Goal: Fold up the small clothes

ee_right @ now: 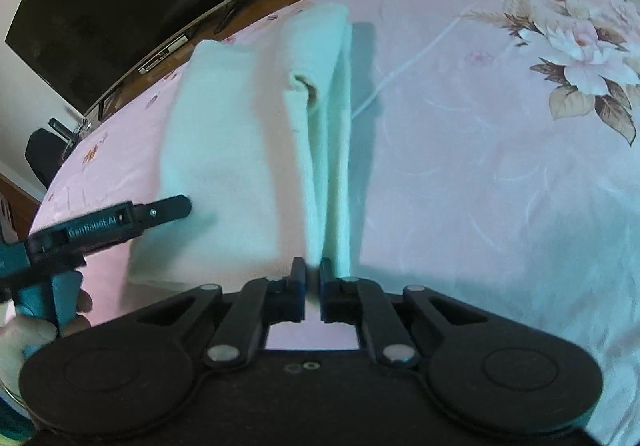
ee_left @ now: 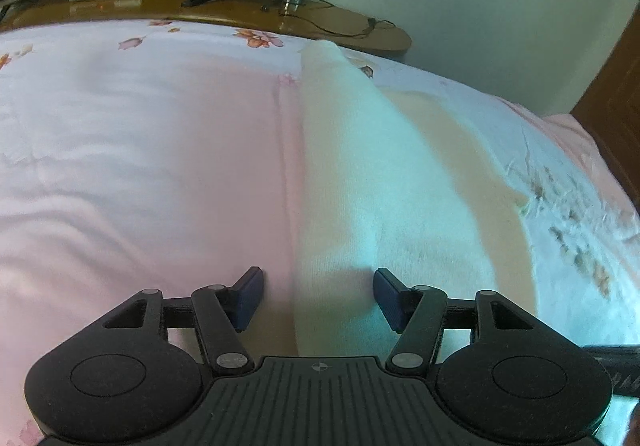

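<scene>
White garment lies spread on a bed with a pink floral bedsheet, occupying the centre-left of the right wrist view and the centre-right of the left wrist view. Right tongs, bottom centre of their own view, are clenched on an edge of the garment: the two fingers stand almost together with a thin fold of white cloth pinched between them. From that pinch a raised ridge of fabric runs up the frame toward the far end of the garment, casting a shadow on the sheet to its right. The rest of the garment lies flat to the left of the ridge. Left tongs, bottom centre of their own view, are released, fingers wide apart, with the garment's left edge passing between them; whether the pads touch the cloth cannot be told. In the right wrist view the left tongs come in from the lower left of the frame, tip over the garment's left part. Beyond the bed, across the upper part of both views, sits a brown wooden counter with a black cable on it, and a dark screen behind it.
</scene>
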